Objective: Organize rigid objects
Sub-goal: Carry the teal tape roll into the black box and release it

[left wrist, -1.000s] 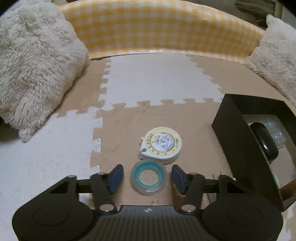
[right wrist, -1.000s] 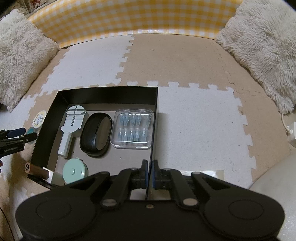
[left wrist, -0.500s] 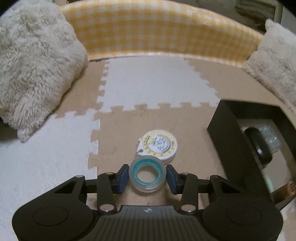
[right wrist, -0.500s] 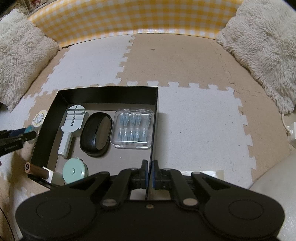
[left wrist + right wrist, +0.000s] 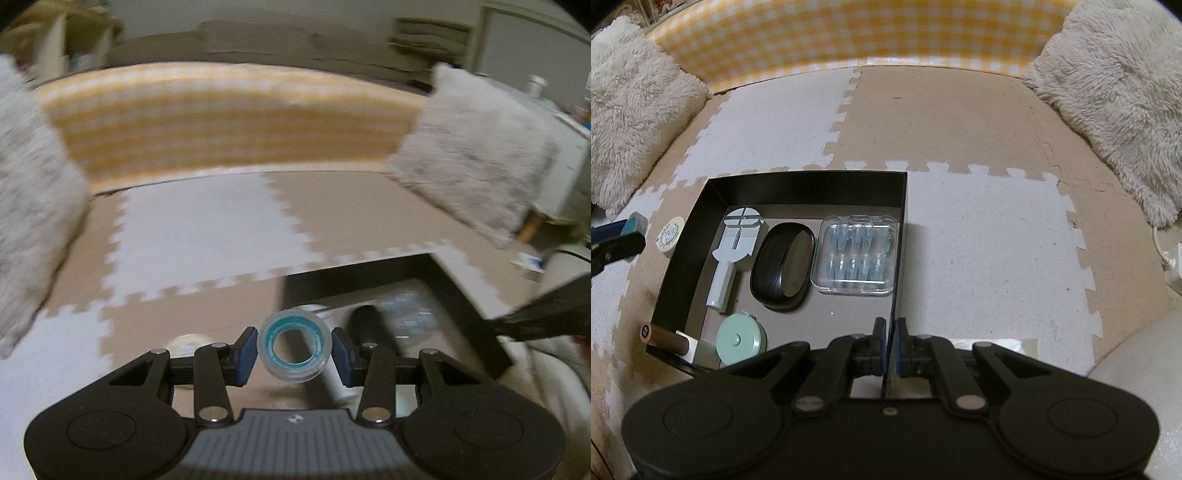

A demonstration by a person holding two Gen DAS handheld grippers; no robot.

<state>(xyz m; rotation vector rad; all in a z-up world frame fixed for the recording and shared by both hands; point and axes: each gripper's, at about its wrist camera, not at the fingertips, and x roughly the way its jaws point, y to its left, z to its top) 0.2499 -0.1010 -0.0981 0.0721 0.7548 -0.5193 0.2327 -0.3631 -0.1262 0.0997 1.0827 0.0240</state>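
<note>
Left wrist view: left gripper (image 5: 294, 350) clamped on tape roll (image 5: 294, 345), low centre, lifted off mat. Right wrist view: right gripper (image 5: 890, 341) pinched on black box (image 5: 900, 206) wall, lower centre.

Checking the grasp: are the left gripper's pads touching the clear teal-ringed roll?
Touching: the left wrist view shows both pads of the left gripper pressed against the roll.

Two wrist views, shared black box (image 5: 809, 188)

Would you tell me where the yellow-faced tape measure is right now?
In the right wrist view, the yellow-faced tape measure lies on the foam mat, just outside the black box's left wall.
</note>
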